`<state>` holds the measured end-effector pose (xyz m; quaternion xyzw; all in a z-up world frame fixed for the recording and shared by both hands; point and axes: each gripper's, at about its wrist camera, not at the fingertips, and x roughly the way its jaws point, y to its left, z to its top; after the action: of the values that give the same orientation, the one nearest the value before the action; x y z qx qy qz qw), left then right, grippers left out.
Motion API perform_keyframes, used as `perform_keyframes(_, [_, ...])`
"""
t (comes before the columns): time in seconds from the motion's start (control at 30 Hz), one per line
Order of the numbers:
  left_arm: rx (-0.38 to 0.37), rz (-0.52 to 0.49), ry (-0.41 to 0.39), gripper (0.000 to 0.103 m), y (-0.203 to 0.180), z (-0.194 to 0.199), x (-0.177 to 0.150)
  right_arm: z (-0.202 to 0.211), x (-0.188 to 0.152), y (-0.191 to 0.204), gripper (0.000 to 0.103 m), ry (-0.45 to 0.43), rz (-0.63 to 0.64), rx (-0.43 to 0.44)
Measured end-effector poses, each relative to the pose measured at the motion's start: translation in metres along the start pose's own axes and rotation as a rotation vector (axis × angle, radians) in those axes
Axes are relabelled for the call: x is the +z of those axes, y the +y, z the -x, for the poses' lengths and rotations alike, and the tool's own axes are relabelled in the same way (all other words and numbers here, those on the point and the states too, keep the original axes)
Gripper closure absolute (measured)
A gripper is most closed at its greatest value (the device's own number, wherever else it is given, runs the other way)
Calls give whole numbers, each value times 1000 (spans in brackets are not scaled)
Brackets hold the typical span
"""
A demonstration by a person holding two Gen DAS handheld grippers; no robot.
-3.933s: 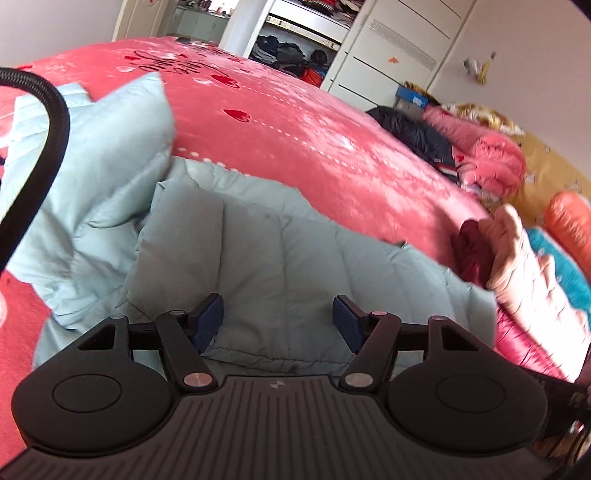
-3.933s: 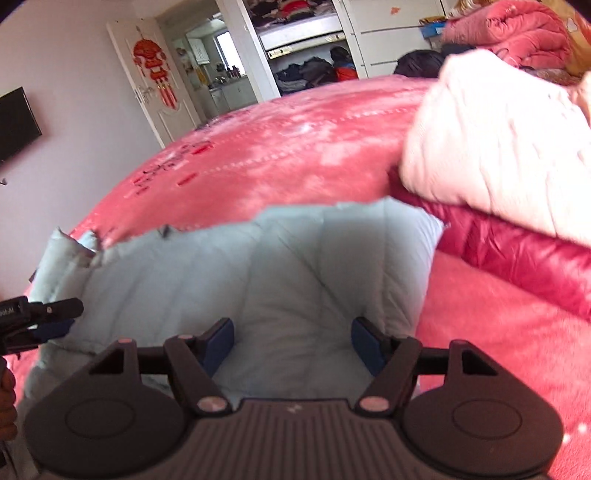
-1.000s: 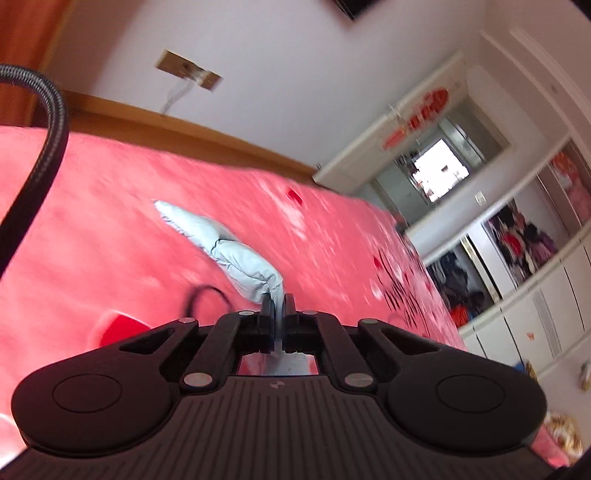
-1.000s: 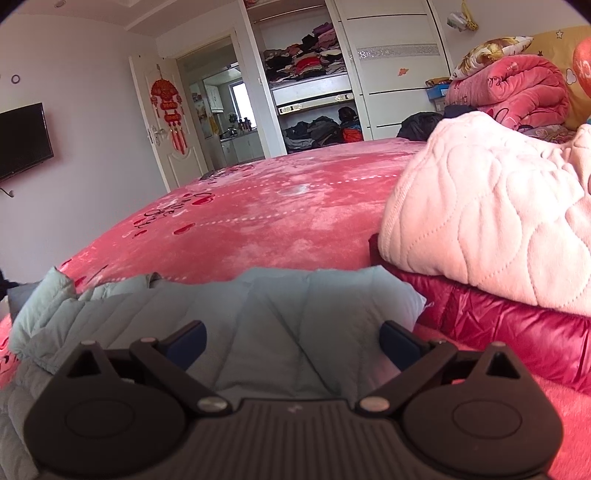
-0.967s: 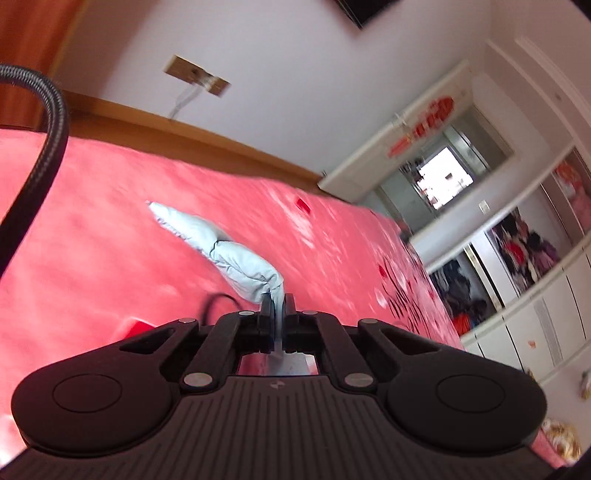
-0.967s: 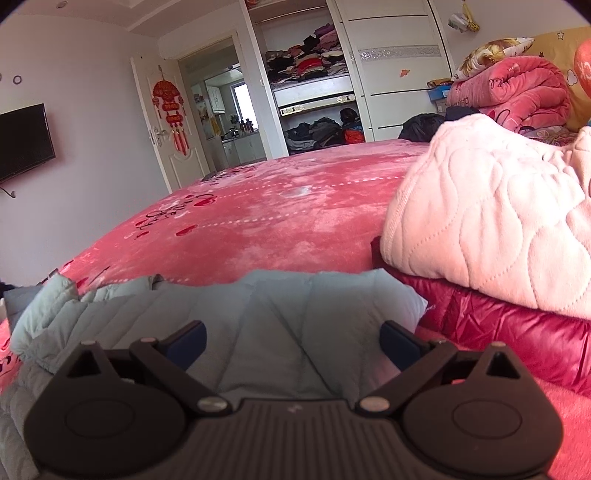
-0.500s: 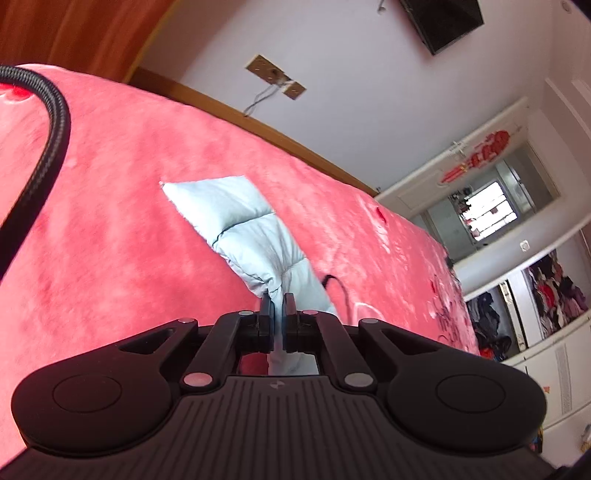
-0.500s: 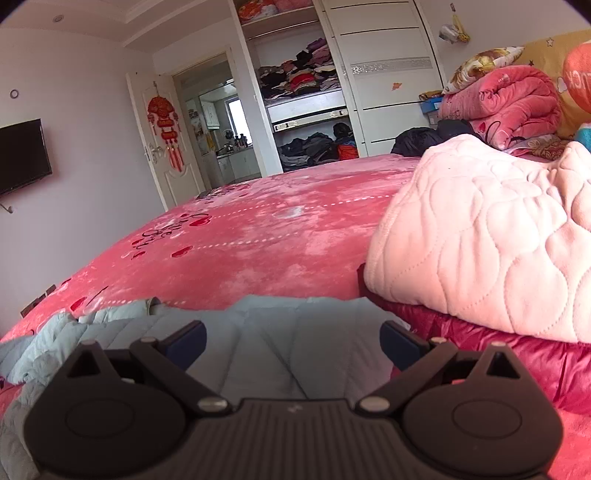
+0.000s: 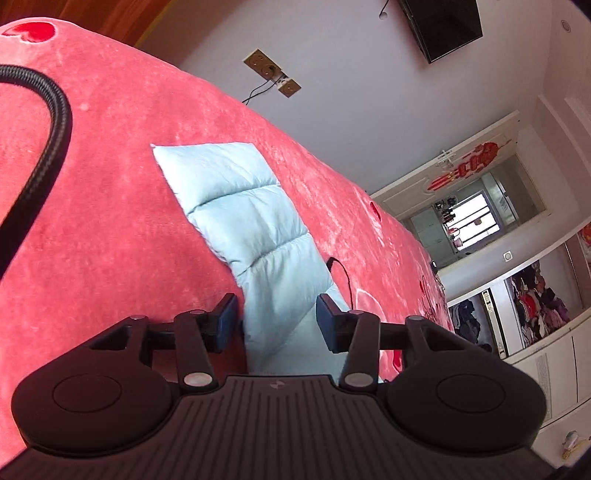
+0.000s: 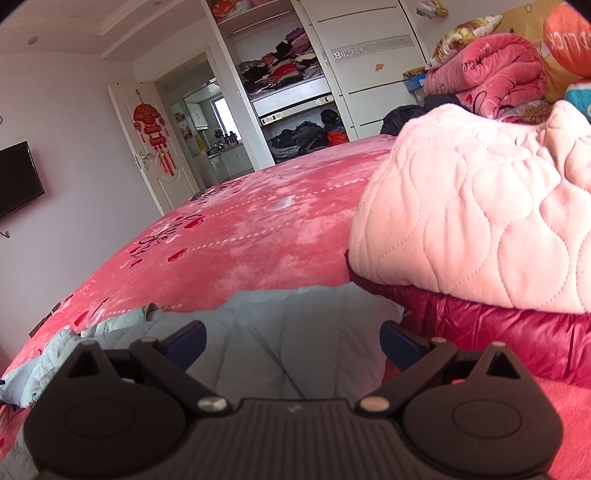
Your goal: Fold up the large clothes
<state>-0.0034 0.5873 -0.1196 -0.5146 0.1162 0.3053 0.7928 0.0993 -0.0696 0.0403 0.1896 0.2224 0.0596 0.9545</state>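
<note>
Change since half a second ago: left tool [image 9: 276,317] has gone from clenched on the pale blue fabric to released; the sleeve it pinched now lies flat on the bed.

Left tool: released, its blue pads spread to either side of the sleeve near its lower stretch (contact with the fabric cannot be confirmed).

Sleeve [image 9: 251,229]: pale blue, quilted in horizontal channels, laid out straight on the red bedspread [image 9: 110,206], running from between the tool's fingers away to a squared-off cuff end.

Black cable [image 9: 44,147]: braided, curving down the left edge of the left wrist view, in front of the bedspread.

Thin black cord [image 9: 341,275]: loops on the bedspread just beside the sleeve's right edge.

Right tool [image 10: 291,341]: released, spread wide, holding nothing; it hovers low over the body of the jacket.

Jacket [image 10: 280,332]: pale blue-grey puffer, lying on the bed directly under and ahead of the right tool, its rumpled edge trailing off to the left.

Pink quilted garment [image 10: 480,229]: heaped to the right of the jacket, resting on top of a dark red puffer garment [image 10: 498,343] (the red one appears to touch the jacket's right corner).

Background, right wrist view: open wardrobe [image 10: 288,74] with stacked clothes, white door with red hanging ornament [image 10: 151,133], rolled pink blanket [image 10: 487,70] at the far side.

Background, left wrist view: wall television [image 9: 443,26], wall sockets [image 9: 273,74].
</note>
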Motion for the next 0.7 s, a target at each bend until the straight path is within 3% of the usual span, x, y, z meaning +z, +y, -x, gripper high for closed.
perform_keyframes(0.13, [-11,-17,0,55,-7,4,2,-4,-3,0,3,15,-6,-5])
perform_keyframes(0.2, [-11,-19,1,69,-11,1,-1,-5,-4,1,3,18,-1,-6])
perform_keyframes(0.23, [-9,-20,4,87,-12,2,-1,-6,-4,1,3,19,2,-6])
perform_keyframes(0.27, [-3,-28,4,97,-13,3,-2,-6,-5,2,3,21,4,-6])
perform_keyframes(0.47, [-44,-163,-52,102,-63,22,-2,-7,-2,0,3,19,9,-10])
perform_keyframes(0.7, [-221,-329,-101,102,-159,86,-2,7,12,-10,3,-37,-32,-10])
